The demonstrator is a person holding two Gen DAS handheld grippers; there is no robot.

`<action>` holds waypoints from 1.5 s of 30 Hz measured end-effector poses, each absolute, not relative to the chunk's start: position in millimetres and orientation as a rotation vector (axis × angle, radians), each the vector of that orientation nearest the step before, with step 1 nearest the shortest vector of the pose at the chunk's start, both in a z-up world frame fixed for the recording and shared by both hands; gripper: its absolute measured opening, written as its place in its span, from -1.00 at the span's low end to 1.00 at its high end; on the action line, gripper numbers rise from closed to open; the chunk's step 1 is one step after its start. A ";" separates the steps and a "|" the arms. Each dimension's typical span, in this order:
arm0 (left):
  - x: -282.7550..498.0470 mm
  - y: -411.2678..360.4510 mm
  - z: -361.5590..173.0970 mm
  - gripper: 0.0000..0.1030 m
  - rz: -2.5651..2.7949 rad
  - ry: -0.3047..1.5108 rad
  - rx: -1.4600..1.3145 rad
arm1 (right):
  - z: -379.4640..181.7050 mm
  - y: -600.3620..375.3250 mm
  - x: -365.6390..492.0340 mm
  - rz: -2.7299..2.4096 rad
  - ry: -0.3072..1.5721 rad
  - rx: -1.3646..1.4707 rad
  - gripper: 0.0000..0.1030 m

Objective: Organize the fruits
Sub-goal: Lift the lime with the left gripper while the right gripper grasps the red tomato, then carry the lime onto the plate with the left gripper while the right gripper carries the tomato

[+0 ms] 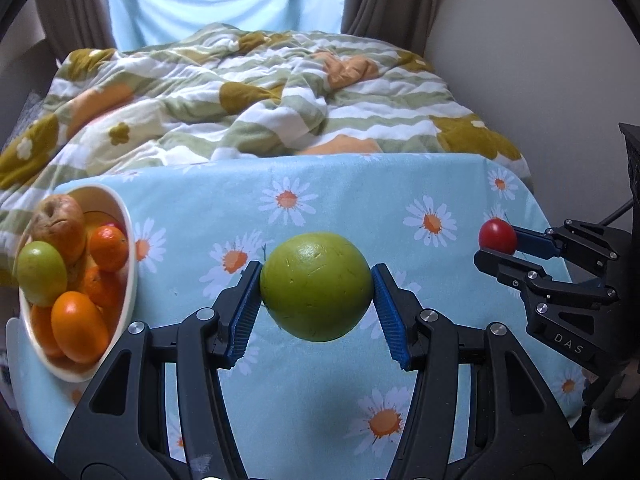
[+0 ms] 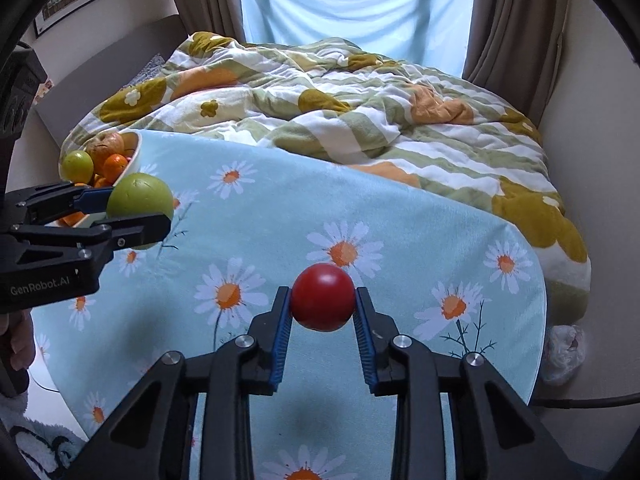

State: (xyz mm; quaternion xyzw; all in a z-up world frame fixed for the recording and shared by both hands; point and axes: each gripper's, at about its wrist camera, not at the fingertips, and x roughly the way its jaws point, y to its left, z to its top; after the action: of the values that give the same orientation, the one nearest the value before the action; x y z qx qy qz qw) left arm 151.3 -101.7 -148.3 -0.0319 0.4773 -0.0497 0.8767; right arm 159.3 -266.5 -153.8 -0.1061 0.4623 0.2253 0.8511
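Note:
My left gripper (image 1: 317, 286) is shut on a large green apple (image 1: 316, 285), held above the daisy-print tablecloth (image 1: 400, 192). In the right wrist view the same green apple (image 2: 138, 198) hangs near the bowl, clamped by the left gripper (image 2: 138, 210). My right gripper (image 2: 323, 303) is shut on a small red fruit (image 2: 323, 302), lifted off the cloth. From the left wrist view the red fruit (image 1: 497, 236) sits between the right gripper's fingers (image 1: 496, 242) at the right. A white bowl (image 1: 127, 280) at the left holds oranges, a small green fruit and a brownish apple.
The round table (image 2: 440, 240) stands against a bed with a rumpled flowered blanket (image 2: 360, 100). A window with brown curtains (image 2: 516, 20) lies beyond. A crumpled white bag (image 2: 564, 352) lies on the floor at the right.

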 end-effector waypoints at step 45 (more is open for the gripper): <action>116.7 188.5 -131.0 0.18 -0.046 0.961 -0.109 | -120.6 -29.6 126.2 0.483 0.966 -0.154 -0.45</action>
State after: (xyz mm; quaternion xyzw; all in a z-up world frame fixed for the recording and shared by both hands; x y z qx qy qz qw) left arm 116.7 188.5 -131.0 -0.0522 0.4620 -0.0219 0.8851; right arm 126.2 -29.6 -120.6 -0.0730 0.4594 0.2296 0.8549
